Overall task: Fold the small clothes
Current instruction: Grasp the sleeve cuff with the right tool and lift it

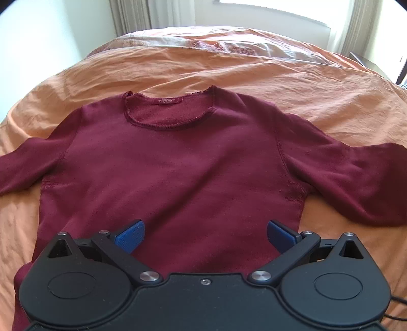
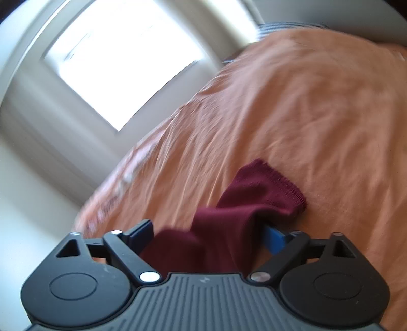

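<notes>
A maroon long-sleeved top (image 1: 165, 163) lies flat and face-up on a bed covered with a wrinkled orange duvet (image 1: 178, 66). Its round neckline (image 1: 169, 112), with a red label inside, points toward the far end of the bed, where a bright window (image 1: 274, 7) and pale curtains stand. Both sleeves spread outward; the one on the right of the left wrist view bends back and bunches near the edge of the frame.

The left claw (image 1: 206, 235) hovers over the lower part of the top's body, its blue-padded fingers (image 1: 131, 235) spread wide with nothing between them.

The right wrist view is tilted and blurred. There the right claw (image 2: 211, 236) has a bunched length of maroon fabric, probably a sleeve (image 2: 244, 203), lying between its fingers, with the ribbed cuff (image 2: 285, 188) beyond the tips resting on the duvet. The fingers stand well apart, and I cannot tell whether they are pressing the cloth.
</notes>
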A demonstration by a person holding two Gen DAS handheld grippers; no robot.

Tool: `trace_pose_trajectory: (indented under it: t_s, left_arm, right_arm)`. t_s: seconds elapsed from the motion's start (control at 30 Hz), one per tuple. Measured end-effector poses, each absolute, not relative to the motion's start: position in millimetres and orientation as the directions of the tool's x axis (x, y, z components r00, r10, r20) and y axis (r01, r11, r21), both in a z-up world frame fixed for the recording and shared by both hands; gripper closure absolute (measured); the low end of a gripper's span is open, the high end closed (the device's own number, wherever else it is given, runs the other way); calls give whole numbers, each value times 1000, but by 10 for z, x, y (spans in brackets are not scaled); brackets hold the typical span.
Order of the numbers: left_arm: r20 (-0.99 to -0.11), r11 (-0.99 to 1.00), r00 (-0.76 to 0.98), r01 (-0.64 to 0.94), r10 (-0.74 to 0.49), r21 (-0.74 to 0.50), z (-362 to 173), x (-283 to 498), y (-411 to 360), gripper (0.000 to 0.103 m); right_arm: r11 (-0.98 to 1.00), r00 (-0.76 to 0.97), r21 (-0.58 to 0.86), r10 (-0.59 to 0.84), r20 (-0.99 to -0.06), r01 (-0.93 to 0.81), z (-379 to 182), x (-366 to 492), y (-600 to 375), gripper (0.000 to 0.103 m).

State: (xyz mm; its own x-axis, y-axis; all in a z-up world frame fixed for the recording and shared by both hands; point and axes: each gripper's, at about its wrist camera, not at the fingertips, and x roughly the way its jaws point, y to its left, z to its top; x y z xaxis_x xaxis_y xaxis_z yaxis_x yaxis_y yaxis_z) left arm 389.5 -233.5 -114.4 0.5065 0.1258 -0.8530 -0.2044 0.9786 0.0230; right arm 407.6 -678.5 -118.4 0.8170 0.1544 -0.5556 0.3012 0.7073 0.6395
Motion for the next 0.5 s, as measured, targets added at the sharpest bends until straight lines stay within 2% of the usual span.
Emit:
trace_pose_trajectory:
  t_s: [0.1, 0.23, 0.27, 0.3, 0.33, 0.37, 0.5]
  left_arm:
    - [-853, 976, 504, -215, 138, 31, -1146, 3927, -2348, 1]
    - [-859, 975, 486, -212, 158, 60, -1145, 3948, -2390, 1]
    - [-859, 975, 482, -210, 172, 77, -1144, 3952, -2400, 1]
    - [-858, 973, 479, -208, 187, 97, -1141, 3954, -2408, 1]
    - [-856, 972, 477, -206, 197, 109, -1137, 3955, -2410, 1]
    - [-857, 971, 474, -207, 203, 116, -1132, 3955, -2405, 1]
    - [-861, 972, 474, -218, 186, 90, -1087, 3942, -2359, 1]
  right_arm:
    - [556, 823, 719, 107, -558, 416, -1340, 4103, -6959, 21]
    - [388, 841, 799, 101, -532, 459, -1538, 4139, -7114, 24]
    - [384, 845, 803, 100, -526, 455, -1549, 4155, -7129, 34]
    - [396, 843, 795, 89, -531, 459, -1548, 4159, -7131, 58]
    - [421, 835, 776, 74, -545, 470, -1529, 4168, -7133, 74]
    - [451, 827, 754, 58, -559, 478, -1496, 4178, -7142, 95]
    - [615, 882, 689, -23, -470, 383, -1146, 4098, -7135, 97]
